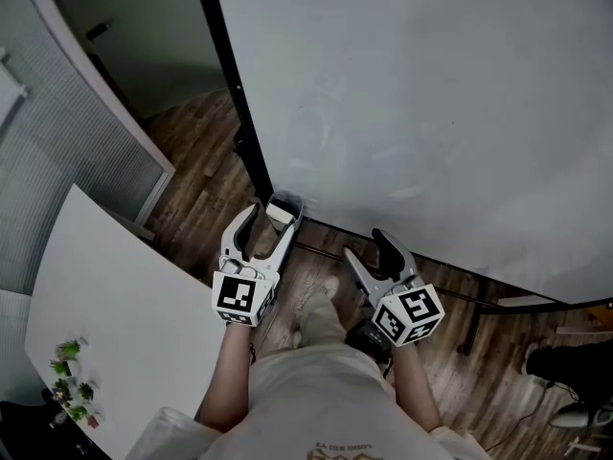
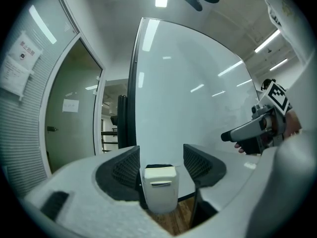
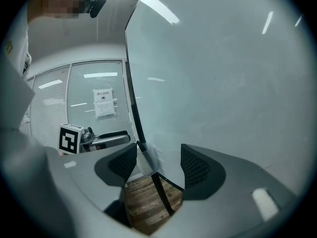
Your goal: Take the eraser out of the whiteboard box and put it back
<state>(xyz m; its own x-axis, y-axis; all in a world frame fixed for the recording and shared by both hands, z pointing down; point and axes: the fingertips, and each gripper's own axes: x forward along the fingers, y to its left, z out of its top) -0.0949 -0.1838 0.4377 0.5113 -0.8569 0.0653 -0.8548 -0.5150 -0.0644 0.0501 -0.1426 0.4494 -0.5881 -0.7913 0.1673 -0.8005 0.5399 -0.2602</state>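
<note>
the left gripper (image 1: 272, 220) is at the lower left corner of the whiteboard (image 1: 431, 113). its jaws are apart with the box (image 2: 160, 187) between them, close to the left jaw and clear of the right, so nothing is grasped. the eraser (image 2: 159, 166) sits in the box, only a dark strip of its top showing, and the right gripper (image 1: 364, 242) hangs beside, released and empty.

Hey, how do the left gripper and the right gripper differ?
The left gripper has the whiteboard box between its open jaws; the right gripper's open jaws are empty. The left gripper sits at the whiteboard's corner; the right gripper is farther along its lower edge. Both face the whiteboard.
</note>
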